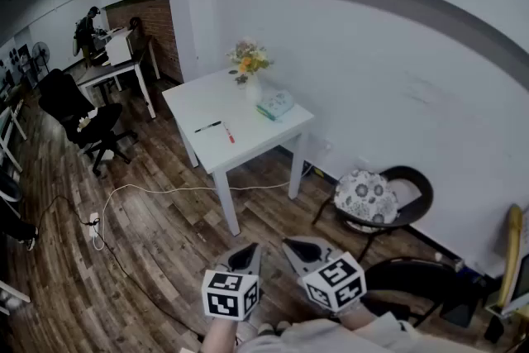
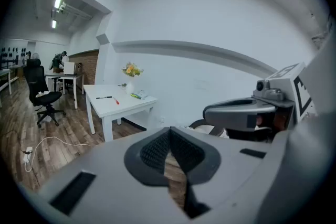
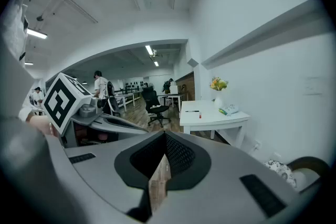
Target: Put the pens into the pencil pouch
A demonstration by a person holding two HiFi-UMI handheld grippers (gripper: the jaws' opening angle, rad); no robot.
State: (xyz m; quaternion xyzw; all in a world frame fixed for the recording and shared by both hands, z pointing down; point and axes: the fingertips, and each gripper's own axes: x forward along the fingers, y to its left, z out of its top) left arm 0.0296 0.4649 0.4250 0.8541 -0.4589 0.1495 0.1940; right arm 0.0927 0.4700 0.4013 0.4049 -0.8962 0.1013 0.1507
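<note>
Head view: both grippers are held low, well apart from the white surface (image 1: pixel 248 146) across the wooden floor. The left gripper (image 1: pixel 246 254) has its fingers together with nothing between them, and the right gripper (image 1: pixel 296 247) is the same, closed and empty. Out on the surface a black pen (image 1: pixel 207 126) and a red pen (image 1: pixel 228 133) lie near each other, apart from the pale green pencil pouch (image 1: pixel 275 104) beside the flower vase (image 1: pixel 251 77)

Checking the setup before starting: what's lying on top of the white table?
On the white table lie a black pen and a red pen beside it, with a vase of flowers and a light green pouch nearer the wall. The pouch's inside cannot be seen from here.
</note>
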